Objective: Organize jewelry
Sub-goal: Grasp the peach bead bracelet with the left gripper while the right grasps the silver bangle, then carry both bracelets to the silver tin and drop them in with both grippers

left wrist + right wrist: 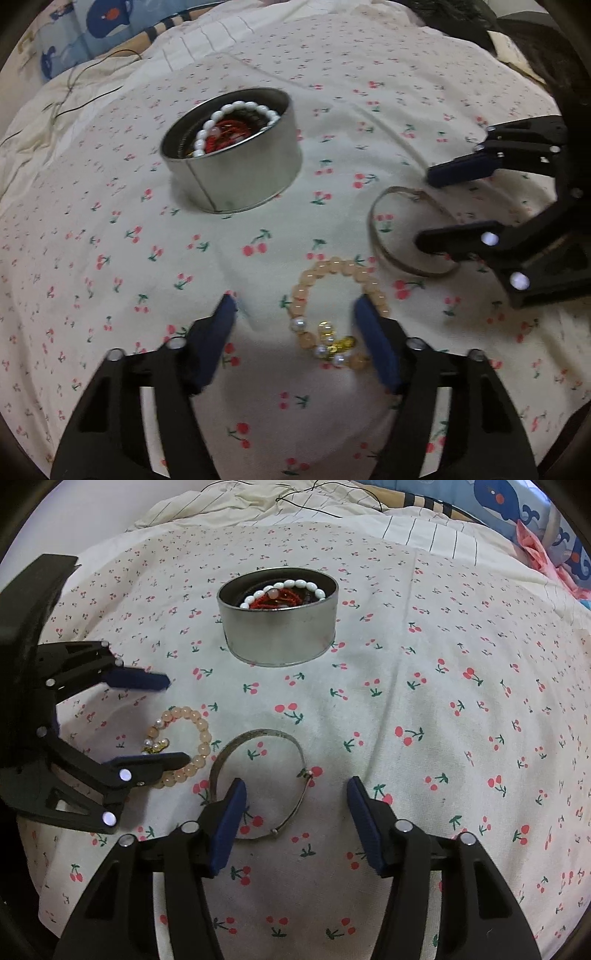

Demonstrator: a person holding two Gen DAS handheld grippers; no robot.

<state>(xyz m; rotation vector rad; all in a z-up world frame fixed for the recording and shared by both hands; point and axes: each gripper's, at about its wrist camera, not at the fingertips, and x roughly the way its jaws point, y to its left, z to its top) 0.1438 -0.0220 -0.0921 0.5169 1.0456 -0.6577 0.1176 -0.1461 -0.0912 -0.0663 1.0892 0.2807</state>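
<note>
Both tongs stood wide open, gripping nothing. The left tongs point(293, 314) straddled the peach bead bracelet point(338, 295) on the cherry-print bedsheet point(110, 258), their right pad touching its beads. The right tongs point(295, 794) hovered over the metal bangle point(258, 782). The round tin point(279, 627), already holding a white bead bracelet point(291, 589), sat at twelve o'clock. Judging by the soft sheet, closing might pinch fabric or let the beads slip out.
</note>
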